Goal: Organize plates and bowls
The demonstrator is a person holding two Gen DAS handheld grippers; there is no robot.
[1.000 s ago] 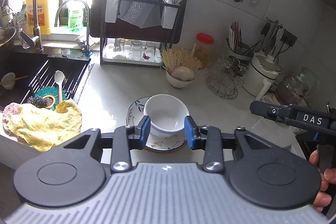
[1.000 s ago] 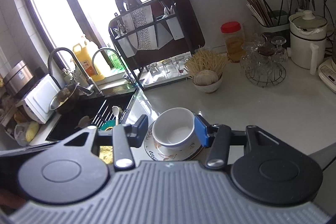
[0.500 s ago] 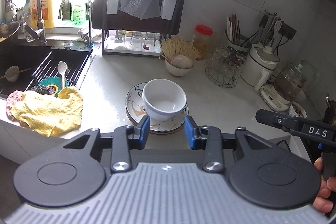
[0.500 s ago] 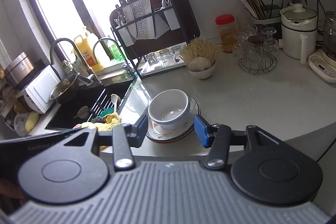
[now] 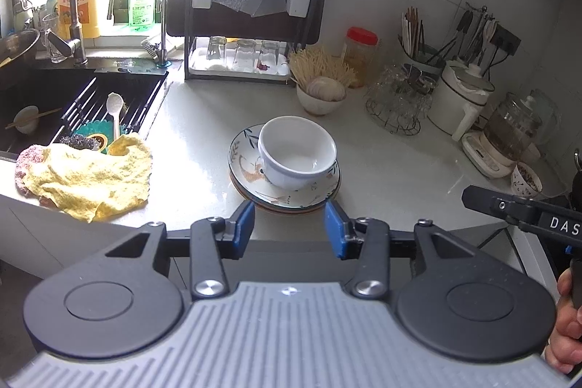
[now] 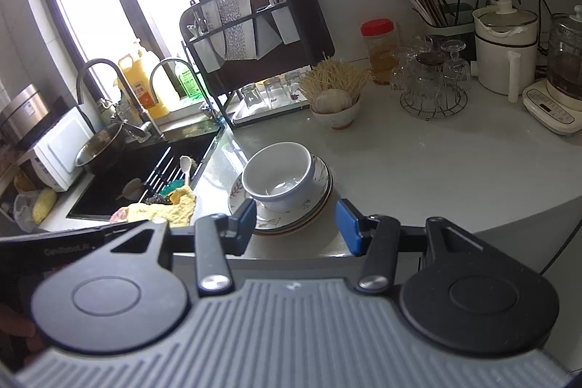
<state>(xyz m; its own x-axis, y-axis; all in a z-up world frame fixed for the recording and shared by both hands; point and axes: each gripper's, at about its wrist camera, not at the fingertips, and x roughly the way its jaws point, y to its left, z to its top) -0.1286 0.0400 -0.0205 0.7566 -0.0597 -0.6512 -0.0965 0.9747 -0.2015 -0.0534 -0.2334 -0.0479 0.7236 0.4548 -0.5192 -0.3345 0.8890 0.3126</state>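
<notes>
Left wrist view: the left gripper (image 5: 290,228) points down toward the countertop (image 5: 393,170). Its blue-padded jaws are opening, and nothing lies between them. Directly ahead of the fingertips, just past them, sits a stack of patterned plates (image 5: 287,197). A white bowl (image 5: 296,157) rests tilted on the top plate, its mouth turned toward the gripper. Ahead and to the left, a yellow cloth (image 5: 91,177) lies at the edge of the sink (image 5: 72,104). Further ahead stands a black dish rack (image 5: 251,10). At the right edge, part of the right gripper (image 5: 523,210) is visible, with a hand (image 5: 565,333) gripping its handle.

Right wrist view: the right gripper (image 6: 296,224) has its jaws apart and holds nothing. The plates (image 6: 291,217) lie just ahead of the fingertips, nearer the left finger. The bowl (image 6: 278,175) leans on them. The cloth (image 6: 163,210) and sink (image 6: 145,170) lie ahead to the left, the rack (image 6: 254,35) beyond.
</notes>
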